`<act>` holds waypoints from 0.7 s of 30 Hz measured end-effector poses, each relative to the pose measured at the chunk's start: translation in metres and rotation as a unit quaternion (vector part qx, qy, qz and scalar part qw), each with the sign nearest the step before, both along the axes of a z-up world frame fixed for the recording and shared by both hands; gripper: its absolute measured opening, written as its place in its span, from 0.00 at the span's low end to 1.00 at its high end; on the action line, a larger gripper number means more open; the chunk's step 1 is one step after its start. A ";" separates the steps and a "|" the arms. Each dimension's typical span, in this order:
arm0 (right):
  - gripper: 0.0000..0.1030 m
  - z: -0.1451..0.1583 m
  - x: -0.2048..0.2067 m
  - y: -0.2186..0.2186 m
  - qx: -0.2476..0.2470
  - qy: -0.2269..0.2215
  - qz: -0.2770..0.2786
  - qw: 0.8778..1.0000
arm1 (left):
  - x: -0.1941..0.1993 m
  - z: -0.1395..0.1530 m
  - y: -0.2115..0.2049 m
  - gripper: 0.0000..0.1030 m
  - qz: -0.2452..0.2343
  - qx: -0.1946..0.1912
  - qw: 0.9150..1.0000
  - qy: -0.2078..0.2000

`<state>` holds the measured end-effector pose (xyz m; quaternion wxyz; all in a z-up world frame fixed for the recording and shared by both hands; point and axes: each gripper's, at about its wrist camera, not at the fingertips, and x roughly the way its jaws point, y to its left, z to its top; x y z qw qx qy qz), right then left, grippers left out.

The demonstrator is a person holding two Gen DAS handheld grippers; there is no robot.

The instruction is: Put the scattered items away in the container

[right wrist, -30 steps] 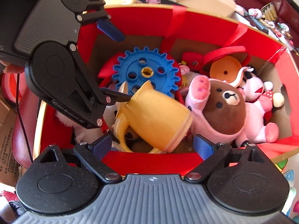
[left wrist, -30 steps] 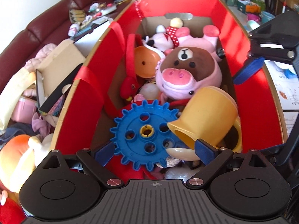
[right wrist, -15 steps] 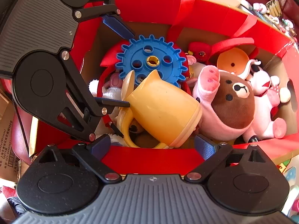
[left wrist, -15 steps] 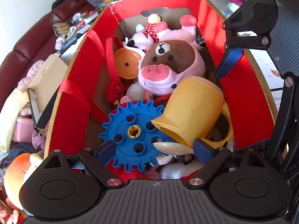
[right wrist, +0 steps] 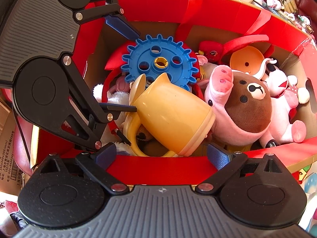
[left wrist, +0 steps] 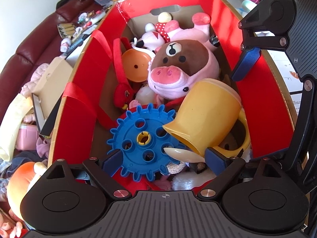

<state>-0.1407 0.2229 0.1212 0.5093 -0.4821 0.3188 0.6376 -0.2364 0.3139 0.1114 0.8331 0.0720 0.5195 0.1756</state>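
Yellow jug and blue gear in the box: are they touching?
Touching. In the right wrist view the yellow jug has its spout lying on the lower edge of the blue gear with no gap; the left wrist view agrees.

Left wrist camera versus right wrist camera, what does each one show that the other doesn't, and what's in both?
Only the left wrist view shows the dark red sofa strewn with clutter. Only the right wrist view shows the labelled cardboard box outside the red box. Both show the yellow jug lying on its side, the blue gear, the pig plush, and both open grippers: left gripper, right gripper.
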 end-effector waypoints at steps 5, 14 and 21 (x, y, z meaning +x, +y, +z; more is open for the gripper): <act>0.96 0.000 0.001 -0.001 0.001 0.000 -0.003 1.000 | -0.001 0.000 0.000 0.93 0.001 0.000 1.000 -0.001; 0.97 0.000 0.002 -0.002 0.002 0.000 -0.007 1.000 | -0.001 -0.001 -0.002 0.93 0.005 0.006 1.000 -0.005; 0.98 0.000 0.002 -0.004 0.003 -0.002 -0.009 1.000 | -0.002 -0.001 -0.003 0.93 0.006 0.009 1.000 -0.005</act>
